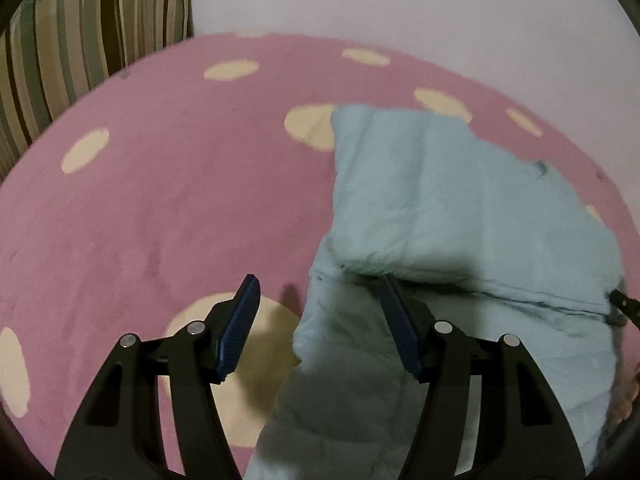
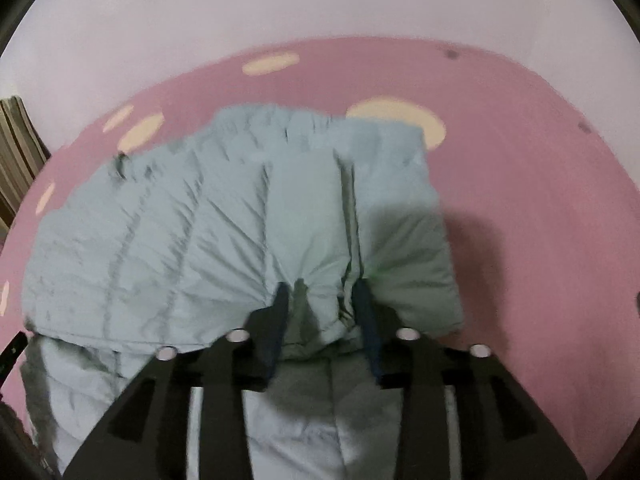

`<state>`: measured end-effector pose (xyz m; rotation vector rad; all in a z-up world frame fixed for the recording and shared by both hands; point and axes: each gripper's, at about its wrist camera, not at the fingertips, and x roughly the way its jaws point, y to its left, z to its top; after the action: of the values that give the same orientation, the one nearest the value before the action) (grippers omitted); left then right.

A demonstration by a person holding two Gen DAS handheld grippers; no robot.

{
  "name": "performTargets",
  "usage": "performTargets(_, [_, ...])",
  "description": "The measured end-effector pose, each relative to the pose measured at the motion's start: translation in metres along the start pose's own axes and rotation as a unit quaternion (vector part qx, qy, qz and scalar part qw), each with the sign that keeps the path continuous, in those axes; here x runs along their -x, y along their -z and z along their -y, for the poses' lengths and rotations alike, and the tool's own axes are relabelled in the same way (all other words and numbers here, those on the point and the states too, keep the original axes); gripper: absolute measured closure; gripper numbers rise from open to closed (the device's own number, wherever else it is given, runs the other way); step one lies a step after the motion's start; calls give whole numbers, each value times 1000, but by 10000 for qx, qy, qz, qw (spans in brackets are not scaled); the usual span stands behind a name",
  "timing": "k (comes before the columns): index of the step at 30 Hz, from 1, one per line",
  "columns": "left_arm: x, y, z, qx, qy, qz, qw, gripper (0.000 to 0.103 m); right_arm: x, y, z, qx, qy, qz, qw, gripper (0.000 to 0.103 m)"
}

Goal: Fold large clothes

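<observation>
Jaws of the left gripper stand apart, nothing pinched; its right finger lies at the edge of a fold in the pale blue puffer jacket, its left finger over the pink blanket with cream dots. Right gripper has a bunched ridge of jacket between its 2 fingers; whether the pads press on it, I cannot tell. Jacket lies partly folded on the blanket. Striped cushion behind, against a white wall.
</observation>
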<state>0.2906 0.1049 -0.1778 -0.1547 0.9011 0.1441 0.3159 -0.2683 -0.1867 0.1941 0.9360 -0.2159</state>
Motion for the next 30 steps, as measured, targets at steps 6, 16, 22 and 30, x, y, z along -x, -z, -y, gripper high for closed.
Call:
performTargets(6, [3,-25,25,-208,189,312,9991,40,11,-7,-34,330,-372,216,9985,56])
performTargets(16, [-71,-22,42,-383,-81,-497,9980,42,-43,9,-60,781,-471,-315,9953,56])
performTargets(22, [-35,-36,49,-383,-46,-58,9992,44,-20,-12,-62,594,-623,-86,9963,56])
performTargets(30, [-76,-64,81,-658,-102,-153,9977,44,-52,-42,-79,811,-391,-36,9959,52])
